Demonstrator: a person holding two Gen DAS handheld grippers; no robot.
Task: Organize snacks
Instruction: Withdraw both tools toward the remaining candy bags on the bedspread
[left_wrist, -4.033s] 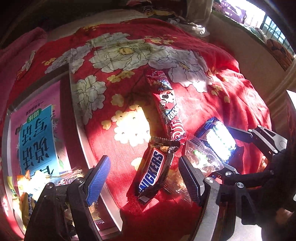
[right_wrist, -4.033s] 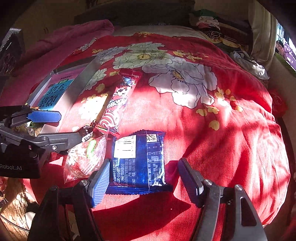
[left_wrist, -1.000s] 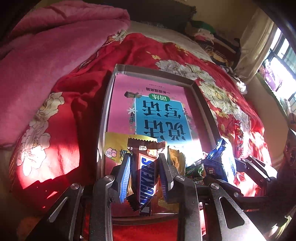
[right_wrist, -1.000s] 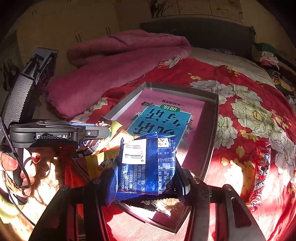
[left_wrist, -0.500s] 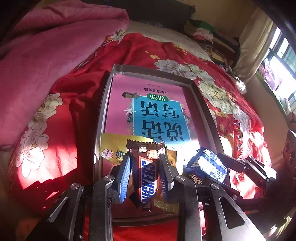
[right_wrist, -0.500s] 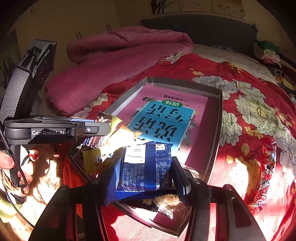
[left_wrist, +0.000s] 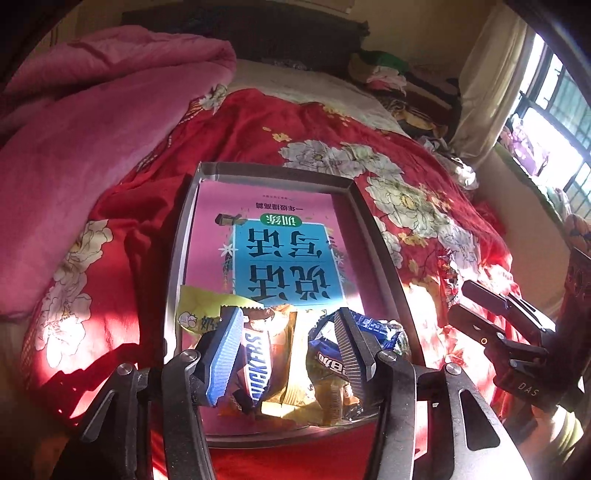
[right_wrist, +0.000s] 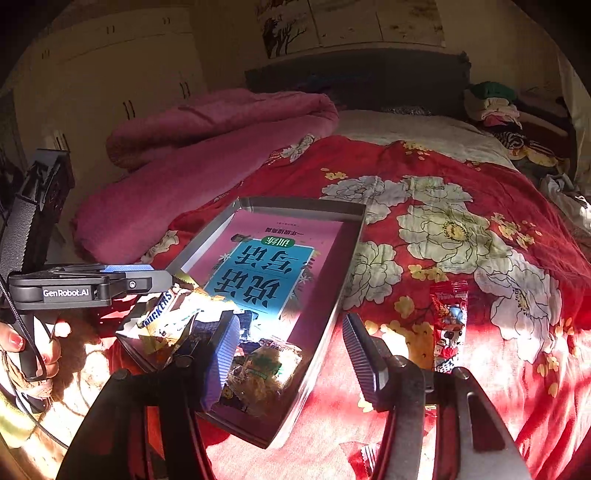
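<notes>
Two grippers hang over one end of a shallow metal tray (left_wrist: 186, 229) that sits on a red floral bedspread (right_wrist: 461, 206). On the tray's floor lies a pink booklet (left_wrist: 266, 210) with a blue panel of printed characters. The snacks are heaped at the tray's near end.

The left gripper (left_wrist: 288, 350) points down at that heap, its jaws opening. The Snickers bar (left_wrist: 256, 363) lies between its fingers, close against the blue ribbed pad on the left (whether that pad touches the wrapper cannot be told), while the dark finger on the other side stands clear of it. Behind the bar sit a yellow packet (left_wrist: 201, 310) and an orange-brown wrapper (left_wrist: 282, 332). A blue wrapper (left_wrist: 364, 325) lies by the dark finger, partly hidden behind it.

The right gripper (right_wrist: 291, 350) is also opening, and nothing is held between its fingers; they straddle the tray's right rim, one over the tray and one over the bedspread. Just inside that rim rests a clear packet of pale, crumbly snacks (right_wrist: 264, 373). A red snack packet (right_wrist: 448, 325) lies outside the tray on the bedspread, near the right gripper's dark finger.

A hand (right_wrist: 22, 350) with red nails grips the left gripper's handle. A pink quilt (right_wrist: 207, 147) is bunched along the far side of the bed.
</notes>
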